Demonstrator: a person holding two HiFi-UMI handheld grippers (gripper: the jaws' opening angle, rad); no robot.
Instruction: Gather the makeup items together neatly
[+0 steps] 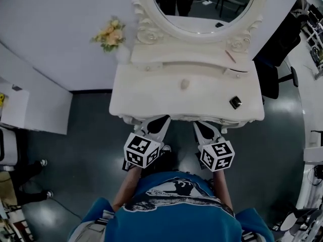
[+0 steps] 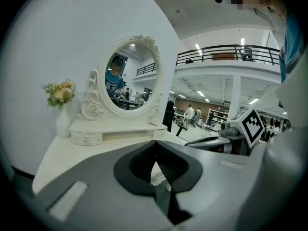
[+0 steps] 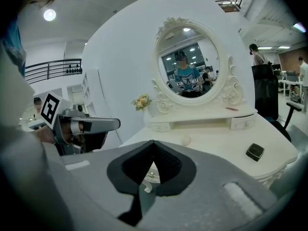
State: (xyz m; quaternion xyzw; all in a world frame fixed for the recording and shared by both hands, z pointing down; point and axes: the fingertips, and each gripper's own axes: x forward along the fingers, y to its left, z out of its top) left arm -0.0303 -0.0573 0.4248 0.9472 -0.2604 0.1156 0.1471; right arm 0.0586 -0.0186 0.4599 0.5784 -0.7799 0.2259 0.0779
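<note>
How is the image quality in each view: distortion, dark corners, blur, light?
Head view: dim but sharp, the table evenly lit. Left gripper view: strong fisheye bending, black corners, the vase sharp. Right gripper view: the same fisheye and black corners; a ceiling lamp glares at top left; the mirror is sharp.

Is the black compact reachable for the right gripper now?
Probably yes: only bare tabletop lies between the right gripper and the black compact, though its shut jaws must open first.

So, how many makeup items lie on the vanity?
3: beige sponge mid-vanity, black compact front right, pink pencil at the raised shelf's right end; more may be hidden.
</note>
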